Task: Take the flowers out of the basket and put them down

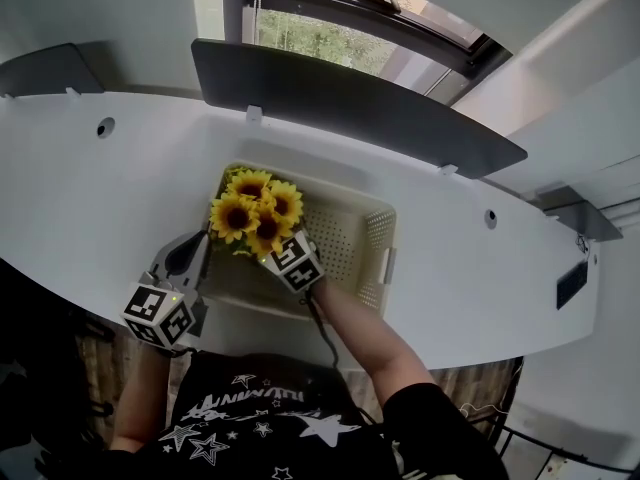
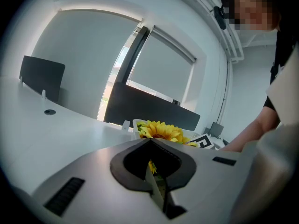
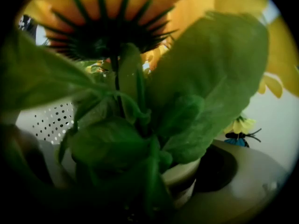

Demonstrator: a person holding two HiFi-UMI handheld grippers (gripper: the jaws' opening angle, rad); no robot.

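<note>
- My right gripper (image 3: 154, 185) is clamped on the flowers (image 1: 255, 208) low down. Its view shows only stems and leaves packed between the jaws, with a petal head above.
- My left gripper (image 2: 150, 143) is drawn in to a narrow slit. The pale sliver in that slit I take to be the left wall of the basket (image 1: 378, 238), so I judge it is pinching the basket steady.
- The flowers are still in the basket's left end. The basket sits close to the front edge of the worktop (image 1: 100, 198), about midway along it.
- The first risk is that leaves or heads catch on the perforated wall as I lift. The basket would then rise or slide with the bunch if my left grip is weak.
- The second is that the basket gets pulled off the front edge, since there is little worktop between it and me.
- The third is that the bunch is top-heavy and held low, so it may swing and topple once I set it down.
- The worktop is bare toward the left end, though my left gripper stands in that path.
- There is also bare worktop toward the right end. Behind the basket is a strip before the dark divider panel (image 1: 350, 98) at the back edge.
</note>
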